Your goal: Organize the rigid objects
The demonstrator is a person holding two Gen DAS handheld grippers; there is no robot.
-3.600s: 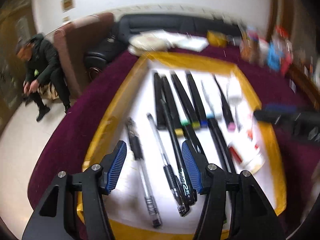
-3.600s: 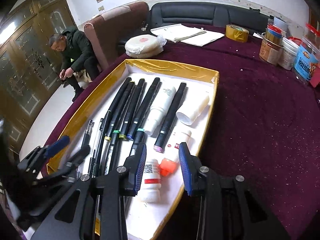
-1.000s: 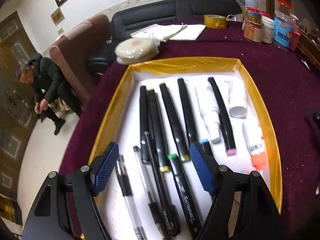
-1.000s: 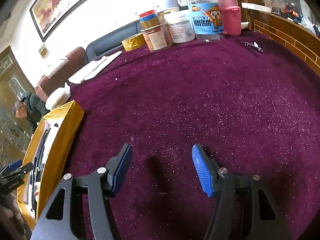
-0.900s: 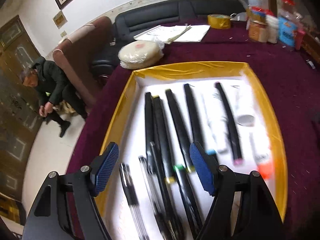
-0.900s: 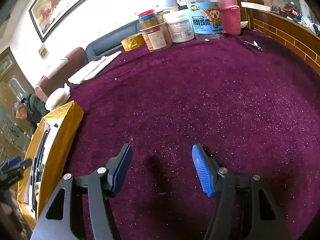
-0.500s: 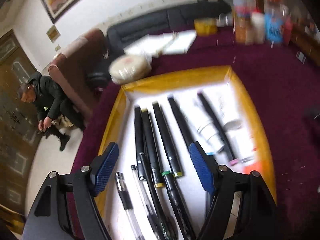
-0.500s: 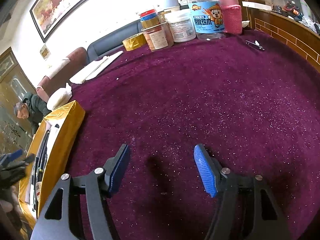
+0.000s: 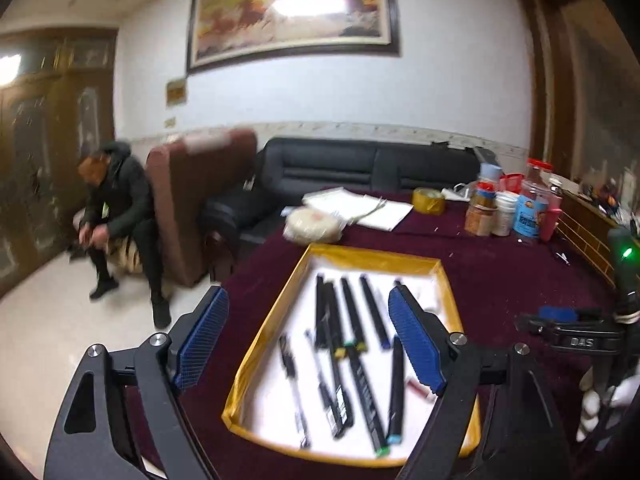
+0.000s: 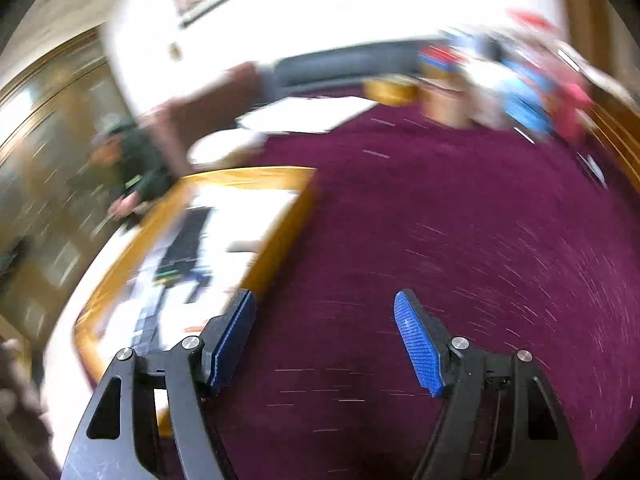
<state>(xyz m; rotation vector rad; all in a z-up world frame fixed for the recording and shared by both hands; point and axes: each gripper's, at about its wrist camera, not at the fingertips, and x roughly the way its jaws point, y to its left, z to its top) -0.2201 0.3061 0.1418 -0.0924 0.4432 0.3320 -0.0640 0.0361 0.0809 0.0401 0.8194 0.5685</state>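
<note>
A gold-rimmed tray (image 9: 272,324) with a white floor lies on the purple cloth. Several black markers (image 9: 352,320) and clear pens (image 9: 294,380) lie in rows inside it. My left gripper (image 9: 308,336) hangs above the tray's near end, its jaws opening, nothing between the blue pads. My right gripper (image 10: 324,340) is over bare purple cloth to the right of the tray (image 10: 280,236), its jaws opening too, with nothing between them. The right wrist view is heavily blurred. The right gripper (image 9: 568,324) also shows at the right edge of the left wrist view.
Jars and tubs (image 9: 508,208), a tape roll (image 9: 429,200), papers (image 9: 360,210) and a round white pack (image 9: 314,226) stand at the table's far side. A person (image 9: 120,216) sits at the left by a brown chair (image 9: 192,204); a black sofa (image 9: 360,164) lies behind.
Both grippers have lifted and pulled back from the table. The left view now takes in the wall and painting. The right gripper swung left, bringing the tray into view. Both sets of jaws stand wider.
</note>
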